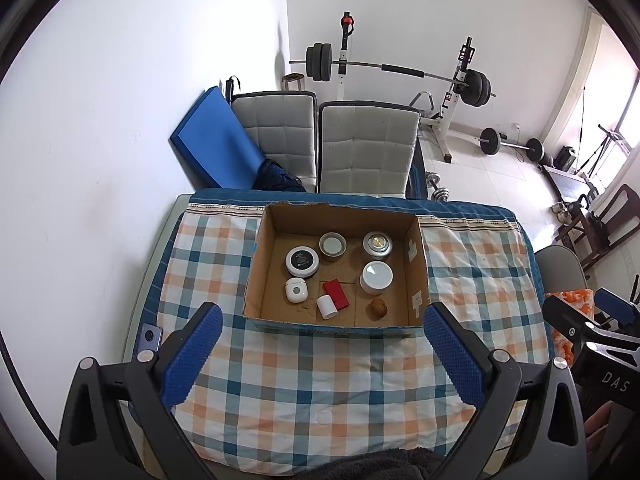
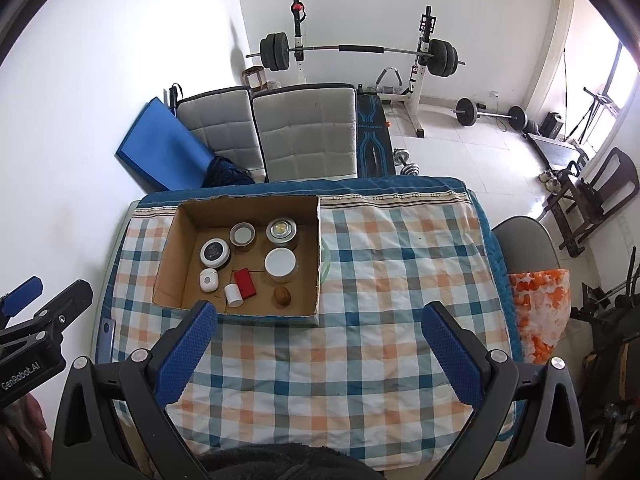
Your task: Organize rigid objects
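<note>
Both tongs, left and right, spread wide and seemingly empty above the checked cloth

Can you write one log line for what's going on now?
left gripper: open, empty | right gripper: open, empty | cardboard box: holds jars, red block, walnut | tablecloth

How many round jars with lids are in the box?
4. In the cardboard box: a black-topped jar at left, a tan-rimmed jar at back, a silver jar back right, a white jar in front of it. None looks hidden.
</note>
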